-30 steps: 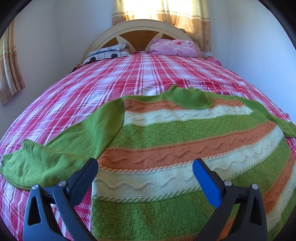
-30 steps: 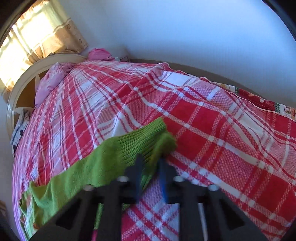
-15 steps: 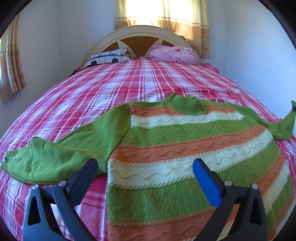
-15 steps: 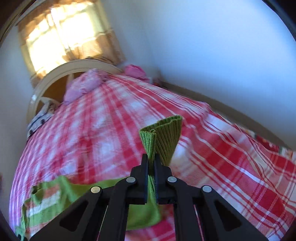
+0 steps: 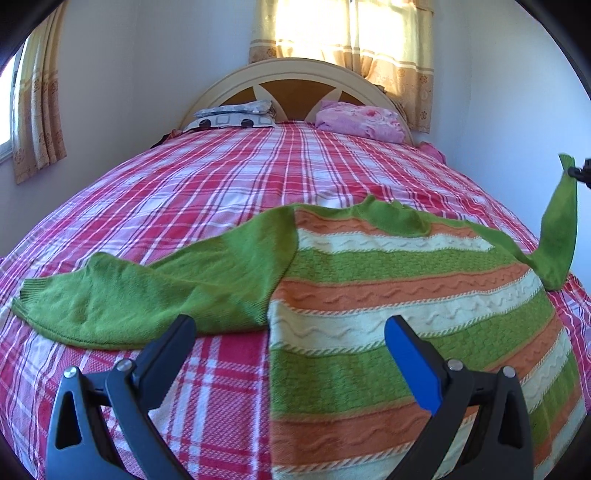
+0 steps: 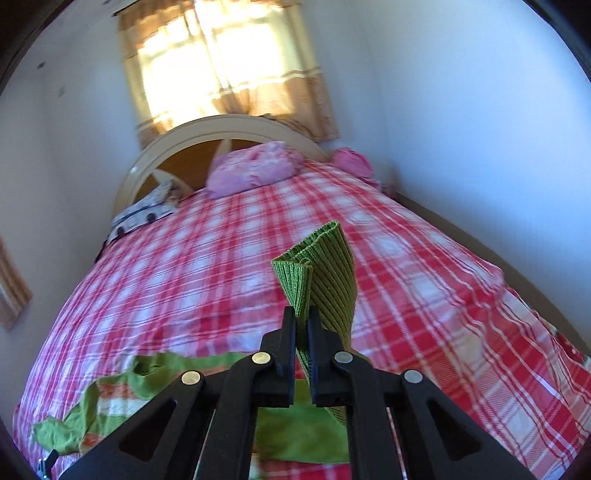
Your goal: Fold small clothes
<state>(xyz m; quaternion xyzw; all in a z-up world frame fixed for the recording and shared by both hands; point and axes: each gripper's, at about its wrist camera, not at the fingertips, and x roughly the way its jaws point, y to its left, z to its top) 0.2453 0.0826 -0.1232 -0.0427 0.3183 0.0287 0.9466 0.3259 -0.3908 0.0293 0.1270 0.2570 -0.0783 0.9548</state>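
Note:
A small knitted sweater with green, orange and cream stripes lies flat on the red plaid bed. Its left green sleeve is spread out on the cover. My left gripper is open and empty, low over the sweater's left edge. My right gripper is shut on the ribbed cuff of the right sleeve and holds it up above the bed. In the left wrist view that raised sleeve hangs at the far right. The sweater's body shows low left in the right wrist view.
Two pillows lie at the headboard: a grey patterned one and a pink one. A curtained window is behind it. A white wall runs close along the bed's right side.
My right gripper has closed on the right sleeve cuff and lifted it off the bed, turning toward the headboard. My left gripper has drawn back and left, still open.

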